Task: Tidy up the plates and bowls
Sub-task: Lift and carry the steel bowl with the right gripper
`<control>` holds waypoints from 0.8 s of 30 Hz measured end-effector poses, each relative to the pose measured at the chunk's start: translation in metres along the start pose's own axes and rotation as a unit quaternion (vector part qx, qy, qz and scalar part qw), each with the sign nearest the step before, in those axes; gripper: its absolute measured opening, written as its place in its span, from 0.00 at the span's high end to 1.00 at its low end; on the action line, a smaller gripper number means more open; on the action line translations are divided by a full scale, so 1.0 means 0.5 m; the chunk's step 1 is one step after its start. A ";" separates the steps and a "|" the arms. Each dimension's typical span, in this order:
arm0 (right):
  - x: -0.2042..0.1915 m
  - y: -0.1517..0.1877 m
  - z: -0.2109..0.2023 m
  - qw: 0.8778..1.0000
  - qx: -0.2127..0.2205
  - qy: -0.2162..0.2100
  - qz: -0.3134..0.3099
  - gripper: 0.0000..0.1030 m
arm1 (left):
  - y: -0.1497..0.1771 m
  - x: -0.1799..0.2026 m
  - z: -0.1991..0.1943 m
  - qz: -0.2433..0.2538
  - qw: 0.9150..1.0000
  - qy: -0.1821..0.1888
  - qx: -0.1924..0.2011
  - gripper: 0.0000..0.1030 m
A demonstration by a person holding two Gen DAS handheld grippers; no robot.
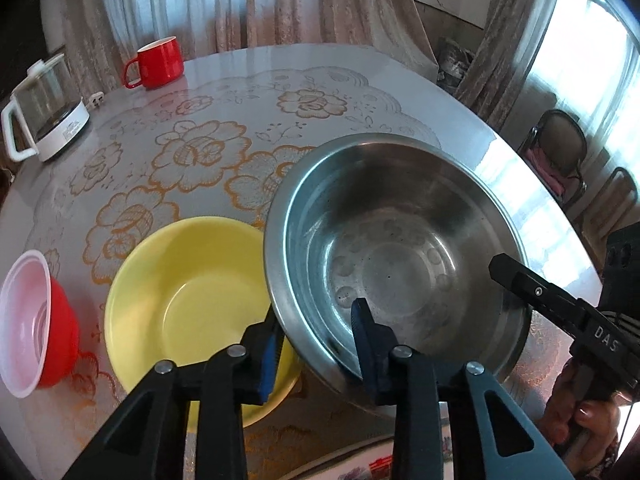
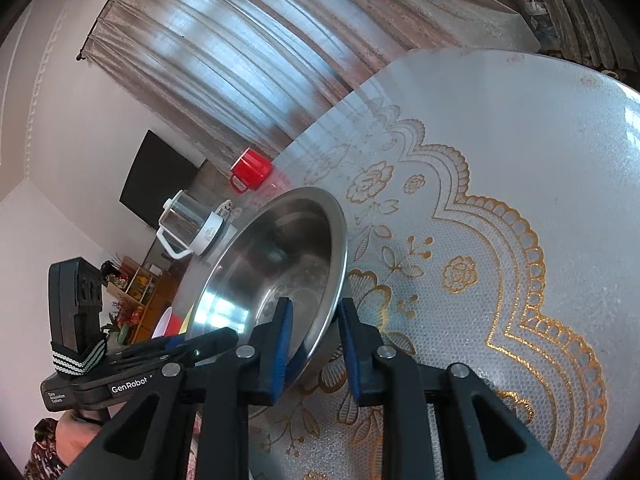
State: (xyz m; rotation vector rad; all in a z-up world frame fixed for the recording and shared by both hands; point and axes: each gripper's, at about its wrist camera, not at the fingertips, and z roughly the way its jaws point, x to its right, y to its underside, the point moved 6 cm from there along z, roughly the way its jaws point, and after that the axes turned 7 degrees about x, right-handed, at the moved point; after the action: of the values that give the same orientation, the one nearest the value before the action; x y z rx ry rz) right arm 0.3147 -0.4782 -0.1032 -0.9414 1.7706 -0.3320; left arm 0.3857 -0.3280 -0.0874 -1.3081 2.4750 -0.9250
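Observation:
A large steel bowl (image 1: 394, 240) is tilted, its near rim resting over the edge of a yellow bowl (image 1: 188, 288). My left gripper (image 1: 316, 336) straddles the steel bowl's near rim, one finger outside and one inside, with a gap still showing. My right gripper (image 2: 316, 332) straddles the opposite rim of the steel bowl (image 2: 276, 272) the same way, and it also shows at the right of the left wrist view (image 1: 532, 288). A red bowl with a white inside (image 1: 32, 320) sits left of the yellow one.
A red mug (image 1: 158, 62) and a glass kettle on a white base (image 1: 48, 116) stand at the far left of the round table (image 1: 420, 80). Chairs (image 1: 560, 148) stand past the table's right edge. Curtains hang behind.

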 end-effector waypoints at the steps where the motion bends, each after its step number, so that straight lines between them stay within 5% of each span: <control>1: 0.000 0.000 -0.002 1.000 0.002 -0.002 -0.001 0.81 | 0.002 0.000 -0.002 -0.001 1.000 0.001 0.002 0.68; 13: -0.051 0.005 -0.039 0.996 0.022 0.009 -0.084 0.82 | 0.013 0.004 -0.052 -0.014 0.999 0.021 0.024 0.68; 24: -0.062 -0.003 -0.060 0.996 0.033 0.021 -0.082 0.82 | 0.004 0.009 -0.067 -0.034 0.998 0.049 0.030 0.68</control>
State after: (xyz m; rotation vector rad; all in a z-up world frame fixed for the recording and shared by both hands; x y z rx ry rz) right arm 0.2927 -0.4630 -0.0691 -1.0422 1.7135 -0.5148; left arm 0.3673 -0.3160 -0.0618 -1.3669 2.4678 -1.0950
